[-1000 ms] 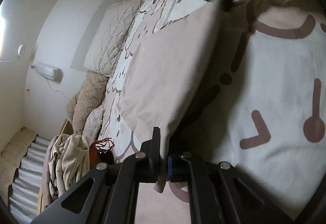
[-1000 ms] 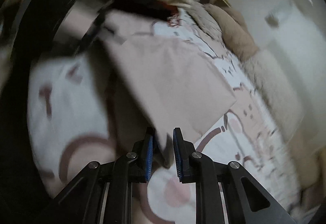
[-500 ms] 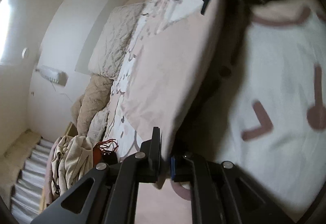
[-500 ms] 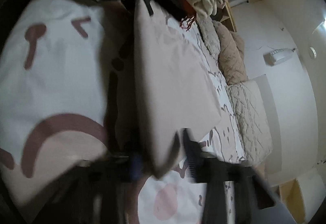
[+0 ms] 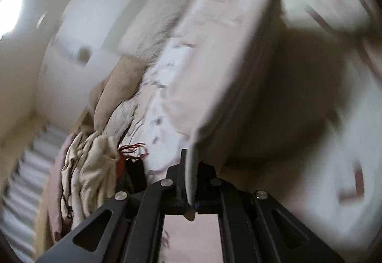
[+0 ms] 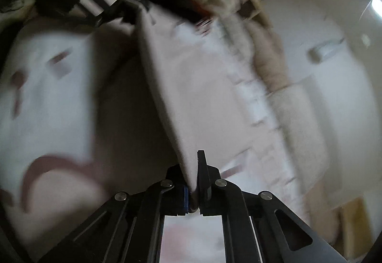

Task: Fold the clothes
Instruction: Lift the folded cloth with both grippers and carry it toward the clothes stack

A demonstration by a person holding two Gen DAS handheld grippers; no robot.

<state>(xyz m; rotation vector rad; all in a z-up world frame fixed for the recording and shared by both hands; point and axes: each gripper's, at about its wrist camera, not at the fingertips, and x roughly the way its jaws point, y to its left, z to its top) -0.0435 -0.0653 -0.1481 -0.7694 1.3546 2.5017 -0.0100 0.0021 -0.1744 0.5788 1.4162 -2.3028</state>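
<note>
Over the white bedspread with brown cartoon markings (image 5: 353, 167) I hold a pale pink rectangular cloth (image 5: 222, 76) stretched taut between both tools, lifted off the bed; my left gripper (image 5: 189, 181) has its jaws pinched tight on one corner of the cloth; my right gripper (image 6: 194, 179) has its jaws closing, the opposite corner already pressed between the pads. In the left view the far right tool shows at the cloth's top edge. Along the far side lie quilted beige pillows (image 5: 117, 93) against a white wall (image 5: 71, 12); a heap of cream knitted clothes (image 5: 88, 172) sits beside a dark bag with red threads (image 5: 133, 158). Both views are blurred; nothing stands between the grippers but the cloth.
</note>
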